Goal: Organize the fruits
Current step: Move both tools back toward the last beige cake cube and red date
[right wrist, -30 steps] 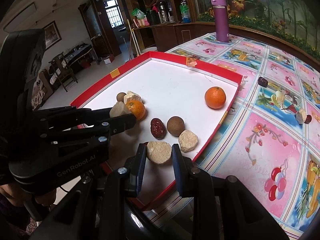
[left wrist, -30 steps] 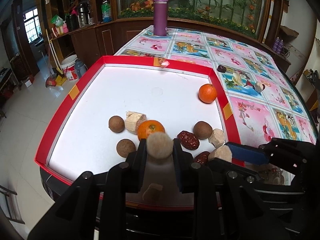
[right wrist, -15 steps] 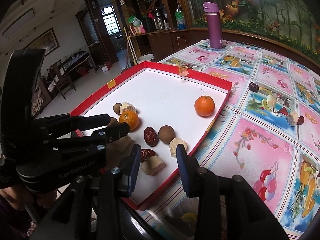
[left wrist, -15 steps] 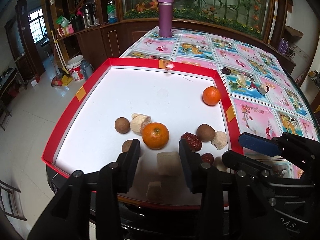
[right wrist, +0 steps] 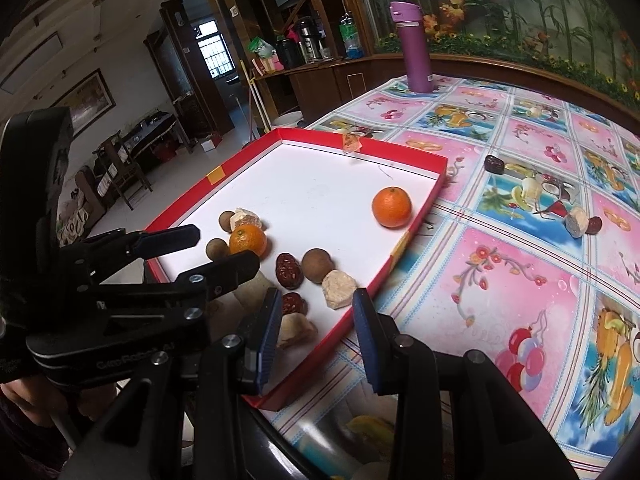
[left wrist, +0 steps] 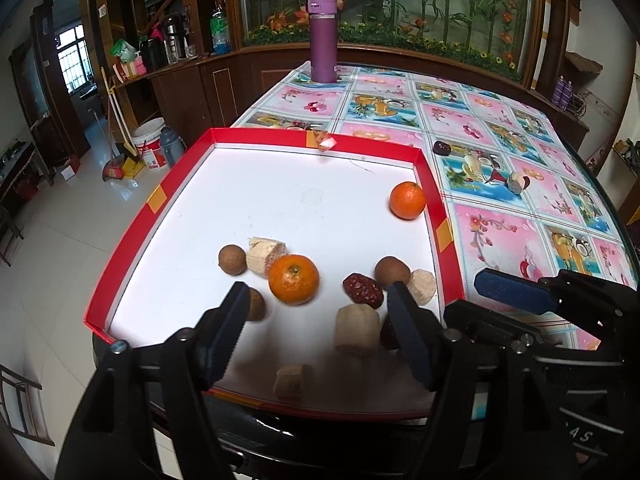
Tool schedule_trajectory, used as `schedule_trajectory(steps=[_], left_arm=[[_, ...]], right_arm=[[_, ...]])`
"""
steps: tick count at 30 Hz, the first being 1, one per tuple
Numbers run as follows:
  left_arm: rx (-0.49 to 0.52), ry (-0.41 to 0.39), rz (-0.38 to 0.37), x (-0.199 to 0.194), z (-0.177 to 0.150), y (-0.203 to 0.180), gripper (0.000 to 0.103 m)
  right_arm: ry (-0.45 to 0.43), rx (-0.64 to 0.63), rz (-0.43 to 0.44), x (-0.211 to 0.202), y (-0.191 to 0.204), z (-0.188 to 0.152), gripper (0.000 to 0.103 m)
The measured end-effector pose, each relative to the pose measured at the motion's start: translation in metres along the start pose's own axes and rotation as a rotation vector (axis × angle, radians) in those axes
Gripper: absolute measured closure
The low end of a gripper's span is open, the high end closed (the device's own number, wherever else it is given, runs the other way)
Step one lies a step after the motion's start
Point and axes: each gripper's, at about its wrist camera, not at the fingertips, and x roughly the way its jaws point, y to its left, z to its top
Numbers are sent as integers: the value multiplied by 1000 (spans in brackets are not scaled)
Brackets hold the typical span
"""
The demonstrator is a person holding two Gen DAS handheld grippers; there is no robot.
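Tray (left wrist: 120, 264) on table (left wrist: 520, 184), near corner. In tray: lone orange (left wrist: 407, 200) by right wall; near-edge cluster, left to right: longan (left wrist: 232, 260), cane piece (left wrist: 265, 254), second orange (left wrist: 293, 279), date (left wrist: 363, 289), longan, cane piece. Bottle (left wrist: 323, 38) at table's far end. Stray date (left wrist: 441, 147) on table right of tray.

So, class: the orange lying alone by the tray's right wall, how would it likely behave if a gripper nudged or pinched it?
The orange looks round, so a nudge would probably roll it across the tray's flat white floor. Its glossy rind suggests the pads could slip. It seems firm enough for a gentle pinch.
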Motion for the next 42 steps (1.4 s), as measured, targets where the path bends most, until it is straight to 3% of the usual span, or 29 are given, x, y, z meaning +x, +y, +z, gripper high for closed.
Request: schedule_trajectory(steps=[10,23,31,34,37,42], left_arm=[[33,3,-12,1,6,-14,29],[99,-44,-36,-3,33,-44,28],[202,-62,-105,1,50,-92,28],[226,-57,-142,3,54,-110,28],[252,-56,-162,4,55,-123,28],[266,-41,-166,7,55,-130,28]], right_arm=[[-24,58,-43,-13,-30,1,67],[-72,214,-199,-51,-119,-5,67],[-78,262,-298,-59,-170,7,67],[-48,247,-395,-48,-189,21,67],[-6,252,-430,-32,-208,30,67],[45,258,-410,-11,-219,35,68]])
